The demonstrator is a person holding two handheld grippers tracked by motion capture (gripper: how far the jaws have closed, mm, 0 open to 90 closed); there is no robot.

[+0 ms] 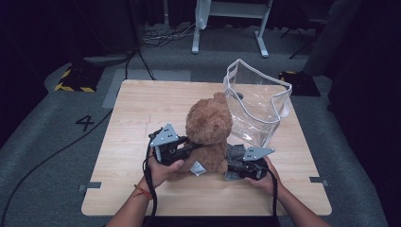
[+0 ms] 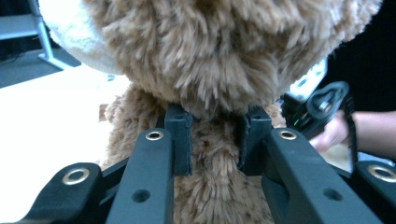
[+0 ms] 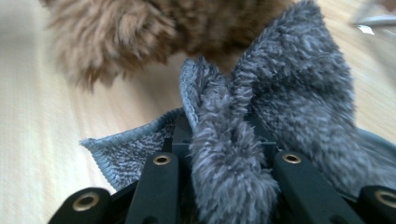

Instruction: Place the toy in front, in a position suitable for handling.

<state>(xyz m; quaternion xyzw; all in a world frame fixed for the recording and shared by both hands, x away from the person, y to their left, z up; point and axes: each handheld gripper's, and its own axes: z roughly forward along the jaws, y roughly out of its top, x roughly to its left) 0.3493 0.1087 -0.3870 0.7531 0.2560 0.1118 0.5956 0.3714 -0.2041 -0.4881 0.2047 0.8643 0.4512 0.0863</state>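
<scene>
While my left hand-held gripper [image 2: 212,140] has its two pads pressed into the fur at the neck of the brown teddy bear [image 1: 208,132], just under the head, I judge the grasp on the toy as made: the jaws are drawn in partway and the plush bulges between them. In the high view the bear stands upright near the middle of the bench [image 1: 142,109], its white sewn-in label [image 1: 197,168] hanging low at the front, and I cannot tell whether its feet rest on the wood or hang just clear of it. My right hand-held gripper [image 3: 224,154] is closed partway on a bunched fold of a grey terry cloth [image 3: 289,107], which rises out of the jaws in a thick ridge; the rest of the cloth lies on the bench just beside the bear's lower body, at the bear's right side as the high view gives it. Beyond the bear, towards the far right corner of the bench, a clear plastic tote bag [image 1: 257,106] with white trim stands open and upright, and nothing shows inside it that I can make out. So both pick-ups look secured to me, and the carrying is what is left: my guess is that bear and cloth are meant for the bag, and neither has yet reached its mouth. The bear is bulky against that opening, so I expect it to need care going in.
</scene>
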